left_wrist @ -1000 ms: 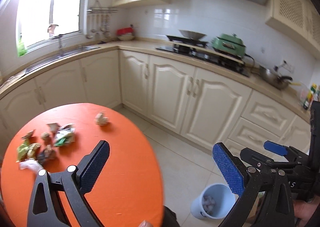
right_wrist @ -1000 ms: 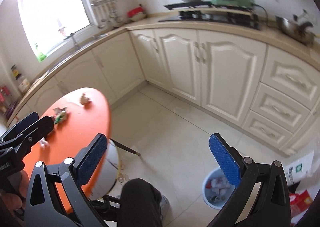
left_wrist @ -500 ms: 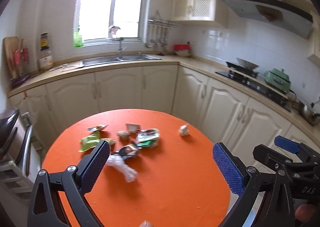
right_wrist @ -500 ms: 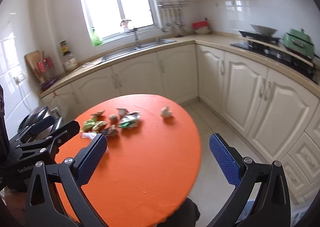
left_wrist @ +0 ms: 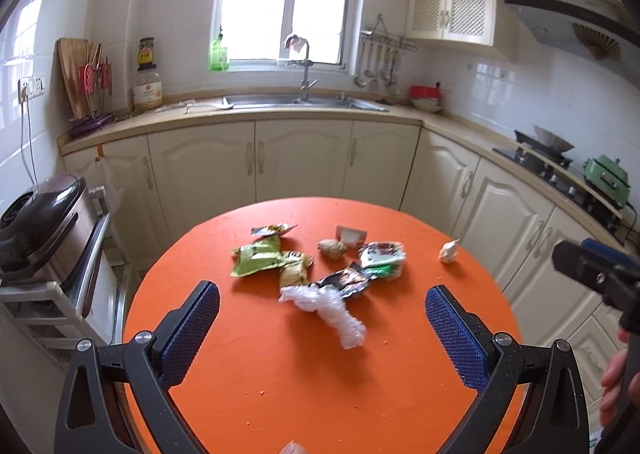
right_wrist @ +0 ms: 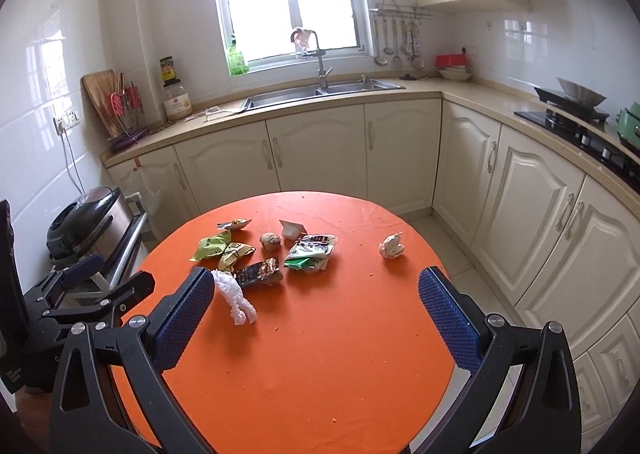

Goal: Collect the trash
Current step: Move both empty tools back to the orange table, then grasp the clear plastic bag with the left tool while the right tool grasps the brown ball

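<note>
Trash lies on a round orange table (left_wrist: 320,382) (right_wrist: 320,354): a crumpled clear plastic wrap (left_wrist: 328,310) (right_wrist: 236,296), green snack packets (left_wrist: 258,256) (right_wrist: 212,246), a dark foil wrapper (left_wrist: 346,280) (right_wrist: 260,274), a green-and-white wrapper (left_wrist: 382,254) (right_wrist: 312,250), a brown lump (left_wrist: 332,248) (right_wrist: 270,240) and a white paper ball (left_wrist: 448,252) (right_wrist: 392,246). My left gripper (left_wrist: 322,328) is open above the near table, the plastic wrap lying between its fingers' lines. My right gripper (right_wrist: 316,312) is open too, empty, with the wrap beside its left pad (right_wrist: 184,318).
Cream cabinets (left_wrist: 296,162) and a counter with a sink (left_wrist: 296,100) run behind the table. A stove (left_wrist: 560,170) stands at the right. A rice cooker on a rack (left_wrist: 40,222) sits left of the table. Floor shows right of the table (right_wrist: 452,250).
Both views swung left, from the floor and the blue bin to the orange table. The trash now lies centred ahead and closer. Both grippers stayed open.
</note>
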Available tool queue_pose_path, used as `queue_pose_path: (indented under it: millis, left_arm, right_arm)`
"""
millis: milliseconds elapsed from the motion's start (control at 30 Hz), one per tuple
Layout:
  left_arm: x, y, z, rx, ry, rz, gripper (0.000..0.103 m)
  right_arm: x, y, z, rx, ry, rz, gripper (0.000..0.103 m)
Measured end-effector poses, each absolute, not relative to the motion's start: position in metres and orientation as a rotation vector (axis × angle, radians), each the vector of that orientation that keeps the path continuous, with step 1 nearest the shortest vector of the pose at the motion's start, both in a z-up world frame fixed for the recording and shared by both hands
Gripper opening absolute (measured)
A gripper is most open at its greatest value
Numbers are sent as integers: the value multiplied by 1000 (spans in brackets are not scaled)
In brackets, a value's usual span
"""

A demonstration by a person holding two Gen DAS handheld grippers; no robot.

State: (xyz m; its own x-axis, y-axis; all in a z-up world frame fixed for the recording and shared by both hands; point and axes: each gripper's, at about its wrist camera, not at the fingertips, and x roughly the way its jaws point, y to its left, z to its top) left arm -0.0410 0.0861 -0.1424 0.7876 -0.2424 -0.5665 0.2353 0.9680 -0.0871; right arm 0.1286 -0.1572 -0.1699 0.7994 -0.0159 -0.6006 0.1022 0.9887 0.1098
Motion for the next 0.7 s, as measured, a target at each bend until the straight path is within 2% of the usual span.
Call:
queue_pose_path:
  millis: [533,600,667,700]
  left_arm:
    - [134,10,-220,-37,920,-198,99]
    - [156,4,-225,-45,940,-194,92]
    - [174,0,-229,-52,964,-198,70]
    - [182,0,-231,-63,977,-204,62]
  right_arm:
    - [198,-186,-246,199,800,-52,103]
    - [205,-187,-254,205,816,-52,103]
    - [212,-189,-260,214,830,-51,103]
    - [216,-189,-264,219,837,-50,103]
